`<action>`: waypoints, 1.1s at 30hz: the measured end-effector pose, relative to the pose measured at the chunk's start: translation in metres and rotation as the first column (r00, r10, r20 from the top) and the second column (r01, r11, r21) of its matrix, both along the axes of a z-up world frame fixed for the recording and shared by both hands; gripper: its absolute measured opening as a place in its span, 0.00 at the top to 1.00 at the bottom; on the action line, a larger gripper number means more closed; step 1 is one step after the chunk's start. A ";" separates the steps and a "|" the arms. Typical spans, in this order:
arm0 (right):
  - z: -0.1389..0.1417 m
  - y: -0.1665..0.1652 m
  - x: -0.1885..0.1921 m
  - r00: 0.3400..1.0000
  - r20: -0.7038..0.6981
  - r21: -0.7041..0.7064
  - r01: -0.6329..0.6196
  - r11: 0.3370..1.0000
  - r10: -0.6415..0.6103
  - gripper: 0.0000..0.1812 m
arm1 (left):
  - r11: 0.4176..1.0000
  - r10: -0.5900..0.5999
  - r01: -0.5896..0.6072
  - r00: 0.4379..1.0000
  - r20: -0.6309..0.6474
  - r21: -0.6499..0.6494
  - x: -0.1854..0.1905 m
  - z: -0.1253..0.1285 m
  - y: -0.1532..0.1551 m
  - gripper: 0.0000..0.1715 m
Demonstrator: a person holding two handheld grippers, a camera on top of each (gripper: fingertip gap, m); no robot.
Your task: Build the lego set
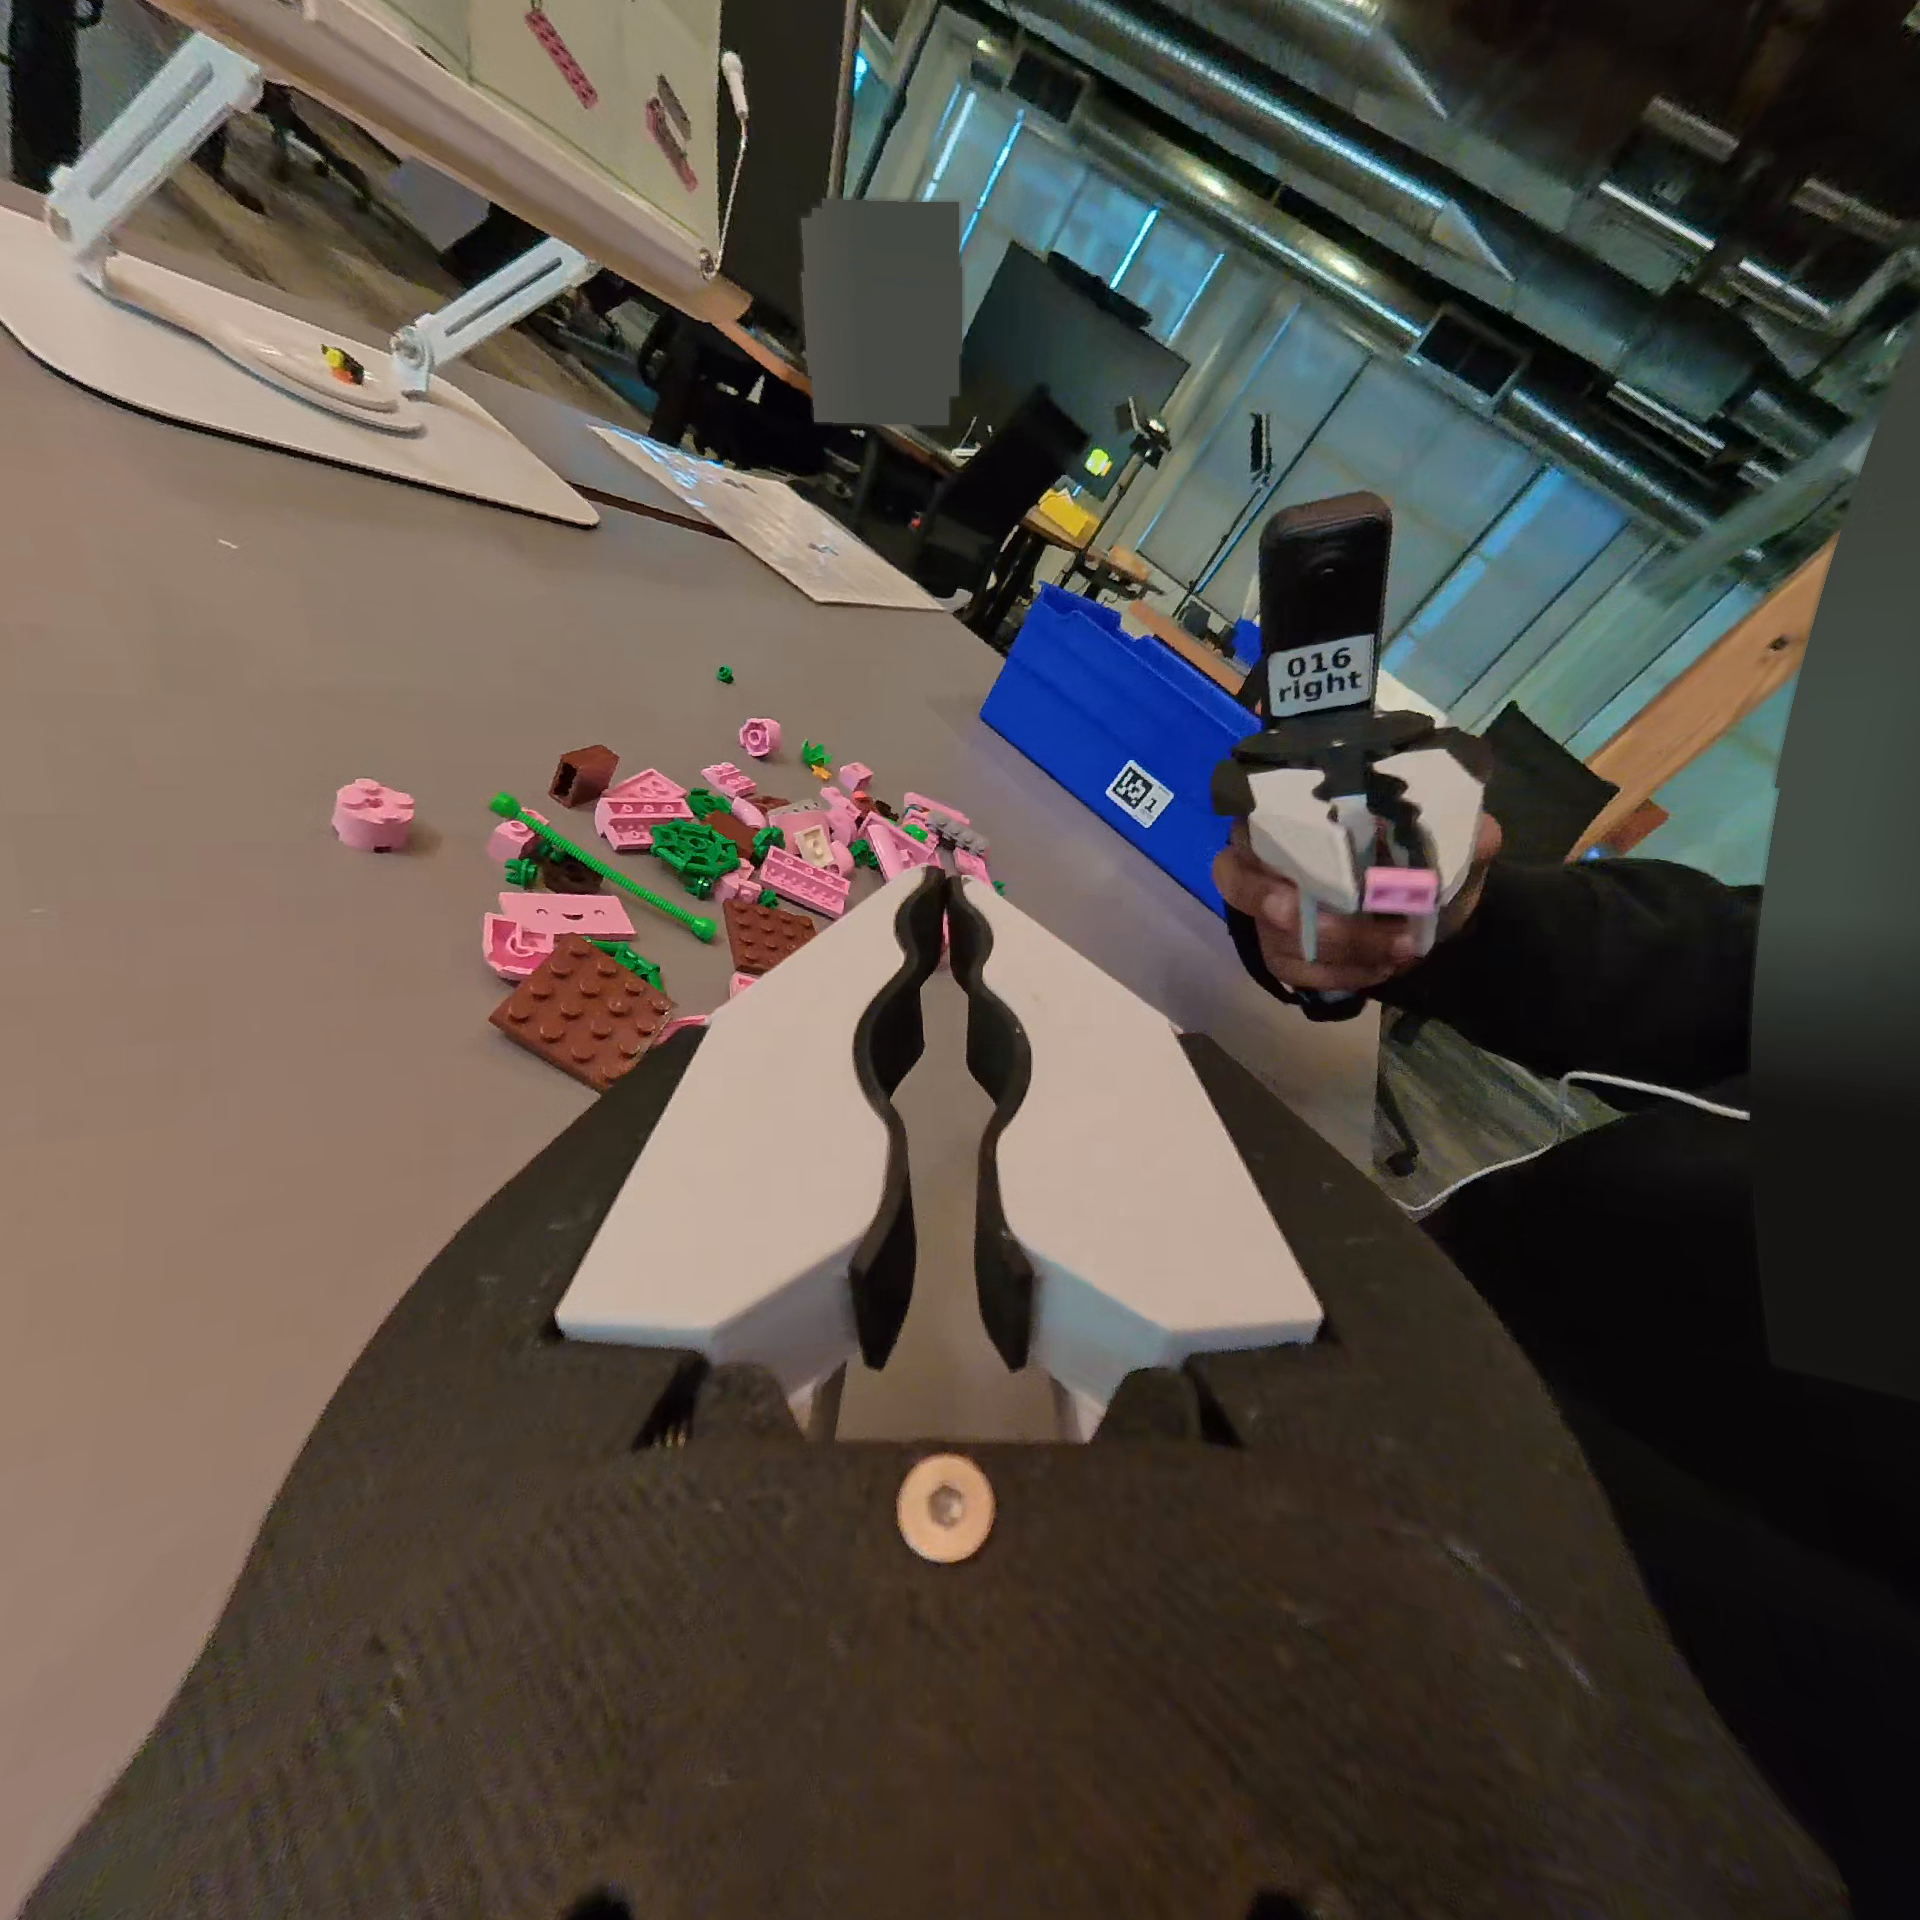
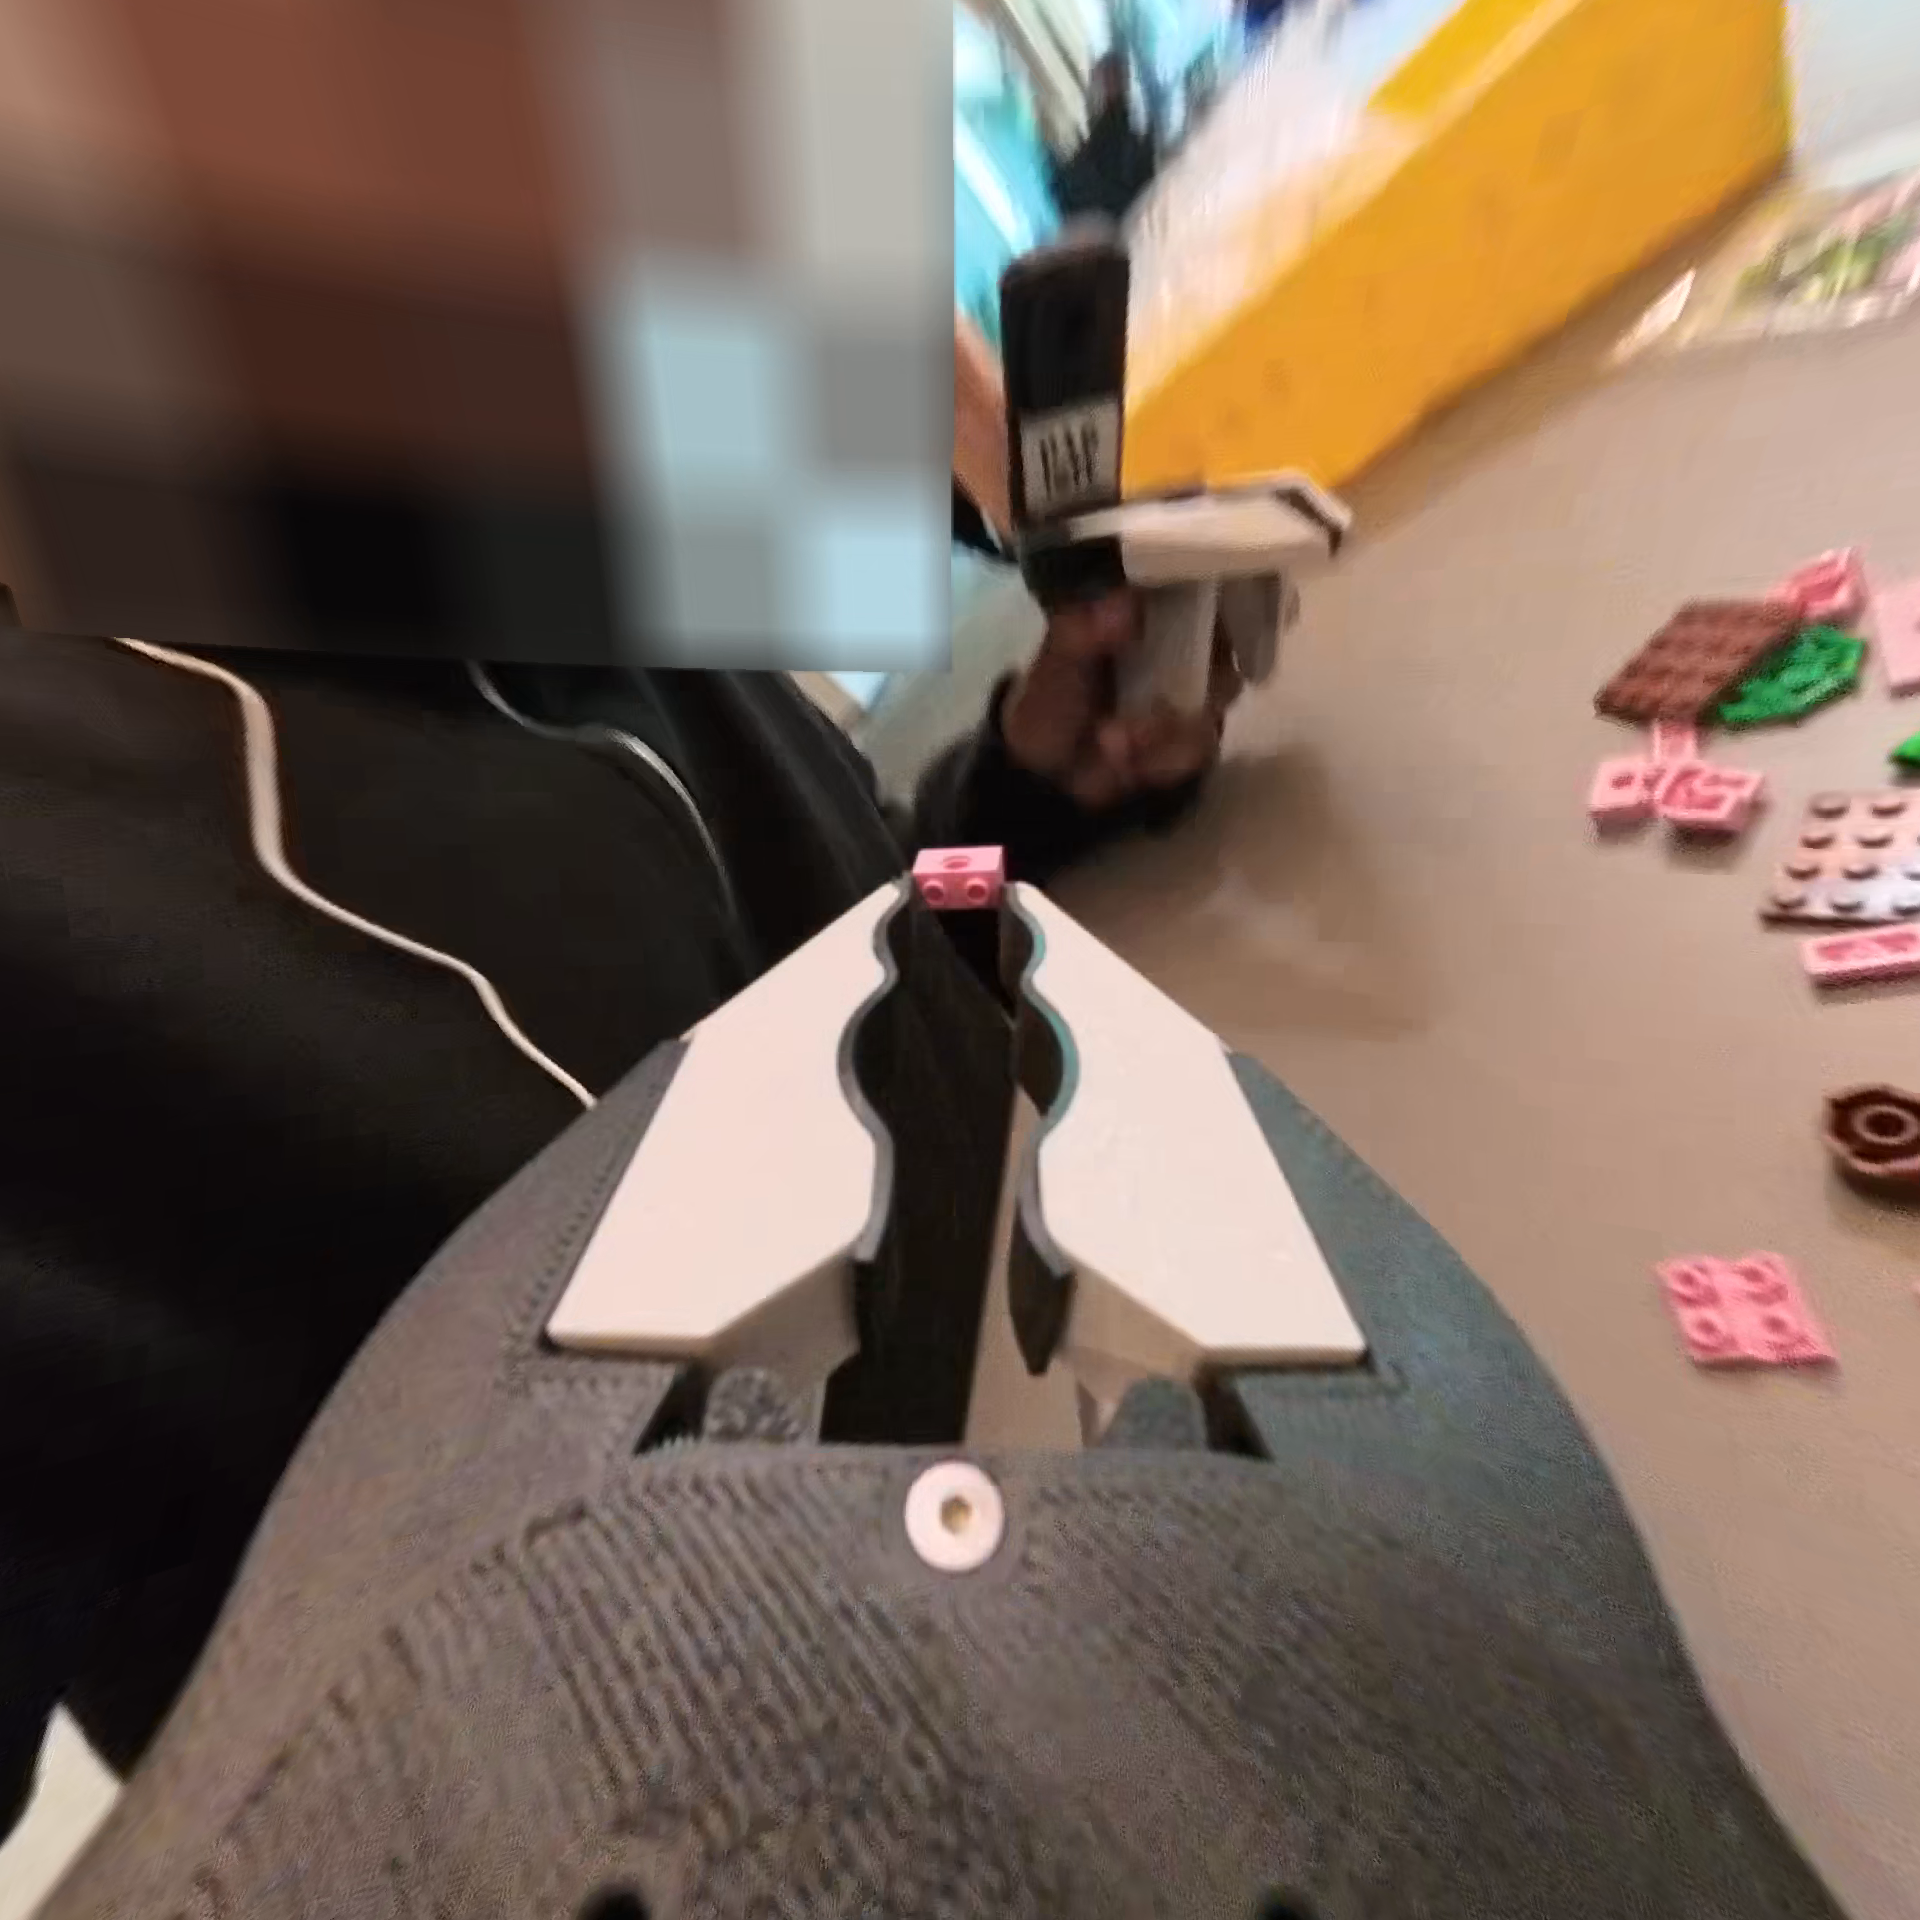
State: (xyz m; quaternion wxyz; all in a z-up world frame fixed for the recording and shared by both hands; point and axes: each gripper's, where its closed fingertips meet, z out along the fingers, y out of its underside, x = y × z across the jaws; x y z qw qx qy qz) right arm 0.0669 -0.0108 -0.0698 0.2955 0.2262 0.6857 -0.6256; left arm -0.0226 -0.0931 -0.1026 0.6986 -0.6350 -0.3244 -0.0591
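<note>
Room: grey matte worktop [image 1: 208, 644] is filling the foreground of an open workshop with glass walls and ceiling ducts; a blue plastic bin [image 1: 1101, 717] is sitting off its far edge.

Loose pieces: a scattered pile of pink, brown and green plastic lego pieces [image 1: 686, 862] is lying toward the middle of the worktop, with a square brown studded plate [image 1: 582, 1013] on its near side and a round pink brick [image 1: 372, 814] lying apart from the pile.

Right tongs [image 2: 956, 904]: they are pinching a small pink rectangular lego brick [image 2: 958, 878] at the very tips, lifted clear of the worktop; the brick [image 1: 1400, 890] is also showing in the left wrist view, held in the air beyond the worktop's edge.

Left tongs [image 1: 945, 883]: their tips are standing nearly together with nothing between them, hovering above the near side of the pile.

Handling: the held brick is likely very light, rigid and smooth-sided, so it is probably prone to twisting or popping out if the squeeze is uneven. Gripping across two flat opposite side walls, leaving studs and underside free, looks the safest hold.

Thin parts: the long green flexible stem [image 1: 608, 871] is probably bendy and best taken near one end; flat plates will likely need lifting by an edge.

Progress: most pieces are lying loose, so the build seems to be at an early stage.
</note>
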 end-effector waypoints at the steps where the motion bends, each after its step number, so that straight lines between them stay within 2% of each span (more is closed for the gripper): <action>1: 0.004 0.003 -0.001 0.999 0.013 -0.051 0.033 0.998 -0.032 0.92 | 1.000 -0.001 0.001 1.000 -0.003 -0.011 0.000 -0.001 0.001 1.00; 5: 0.018 0.010 0.003 0.995 0.033 -0.159 0.100 0.982 -0.096 0.92 | 1.000 -0.014 0.013 1.000 -0.007 -0.028 0.002 -0.004 0.006 1.00; 11: 0.028 0.019 0.010 0.994 0.033 -0.210 0.113 0.971 -0.109 0.92 | 0.999 -0.016 0.016 1.000 -0.007 -0.038 0.003 -0.006 0.009 1.00; 13: 0.020 0.019 0.008 0.992 0.022 -0.152 0.123 0.981 -0.122 0.92 | 0.999 -0.011 0.011 1.000 -0.013 -0.041 0.003 -0.006 0.009 1.00; 15: -0.011 0.014 0.007 0.991 -0.060 0.088 0.128 0.988 -0.123 0.92 | 0.999 -0.010 0.009 1.000 -0.012 -0.037 0.002 -0.005 0.008 1.00; 16: -0.032 0.014 0.007 0.988 -0.126 0.262 0.125 0.957 -0.094 0.92 | 0.999 -0.010 0.009 1.000 -0.011 -0.036 0.002 -0.005 0.008 1.00; 17: -0.054 0.017 0.007 0.982 -0.187 0.442 0.118 0.889 -0.037 0.92 | 0.999 -0.010 0.010 1.000 -0.010 -0.034 0.002 -0.005 0.008 1.00; 19: -0.086 0.029 0.005 0.944 -0.296 0.710 0.114 0.695 0.148 0.92 | 0.999 -0.012 0.011 1.000 -0.013 -0.034 0.003 -0.005 0.008 1.00; 23: -0.097 0.038 -0.005 0.801 -0.356 0.903 0.161 0.399 0.482 0.92 | 0.999 -0.014 0.013 1.000 -0.024 -0.044 0.004 -0.005 0.009 1.00; 26: -0.109 0.060 -0.014 0.700 -0.237 0.970 0.203 0.131 0.674 0.92 | 0.999 -0.011 0.010 1.000 -0.021 -0.049 0.004 -0.006 0.009 1.00; 27: -0.113 0.063 -0.014 0.673 -0.197 0.977 0.194 0.087 0.713 0.92 | 0.999 -0.013 0.012 1.000 -0.019 -0.051 0.004 -0.006 0.010 1.00; 28: -0.116 0.062 -0.010 0.653 -0.170 0.982 0.171 0.075 0.738 0.92 | 0.999 -0.013 0.012 1.000 -0.019 -0.053 0.004 -0.006 0.010 1.00; 33: -0.116 0.051 -0.006 0.672 -0.108 0.994 0.063 0.089 0.732 0.92 | 0.998 -0.020 0.019 1.000 -0.021 -0.059 0.005 -0.007 0.011 1.00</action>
